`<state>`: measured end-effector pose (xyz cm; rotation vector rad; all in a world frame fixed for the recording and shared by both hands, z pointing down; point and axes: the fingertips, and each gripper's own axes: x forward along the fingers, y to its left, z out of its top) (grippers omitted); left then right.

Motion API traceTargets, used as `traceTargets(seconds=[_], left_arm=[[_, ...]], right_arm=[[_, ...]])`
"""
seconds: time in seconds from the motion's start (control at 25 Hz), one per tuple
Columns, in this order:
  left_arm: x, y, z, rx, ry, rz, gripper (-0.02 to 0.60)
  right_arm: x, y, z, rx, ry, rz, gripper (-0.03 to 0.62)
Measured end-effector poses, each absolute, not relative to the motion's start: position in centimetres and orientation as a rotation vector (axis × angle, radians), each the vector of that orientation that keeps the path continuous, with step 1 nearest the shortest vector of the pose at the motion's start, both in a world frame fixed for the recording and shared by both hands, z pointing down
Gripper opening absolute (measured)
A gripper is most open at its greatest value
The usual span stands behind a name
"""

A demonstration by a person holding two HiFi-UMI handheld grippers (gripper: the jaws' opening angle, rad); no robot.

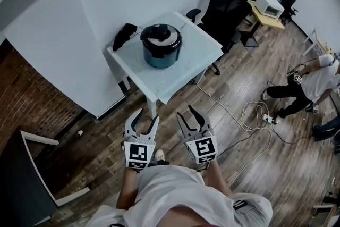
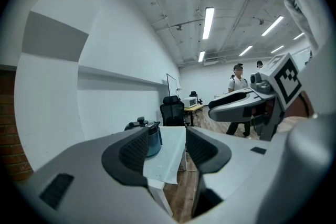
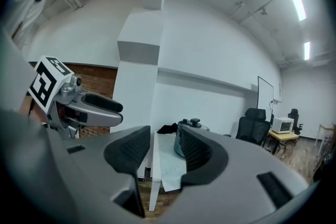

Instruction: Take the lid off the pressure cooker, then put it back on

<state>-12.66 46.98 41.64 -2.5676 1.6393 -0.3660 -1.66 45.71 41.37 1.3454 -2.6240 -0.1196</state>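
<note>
The dark blue pressure cooker (image 1: 162,46) stands with its black lid (image 1: 160,34) on it, on a small white table (image 1: 186,64) ahead of me. Both grippers hover over the wooden floor, well short of the table. My left gripper (image 1: 147,116) and right gripper (image 1: 186,111) are side by side, each with its jaws apart and nothing between them. In the left gripper view the cooker (image 2: 153,140) shows just past the left pad. In the right gripper view the cooker (image 3: 181,138) shows beside the right pad, its knob above it.
A black cloth bundle (image 1: 125,34) lies on the table's far left corner. Black office chairs (image 1: 226,2) and a desk with a microwave (image 1: 268,8) stand beyond. Cables (image 1: 255,114) trail over the floor at right, near a bending person (image 1: 313,82). A white wall runs behind the table.
</note>
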Motion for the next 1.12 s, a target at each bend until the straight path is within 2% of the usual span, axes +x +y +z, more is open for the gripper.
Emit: traceTargets(seconds=[1.12], left_arm=[[-14.1, 32.6, 42.6, -2.63, 1.599, -0.363, 0.215]], right_arm=[[-3.1, 32.1, 42.4, 1.364, -2.56, -0.091, 0.189]])
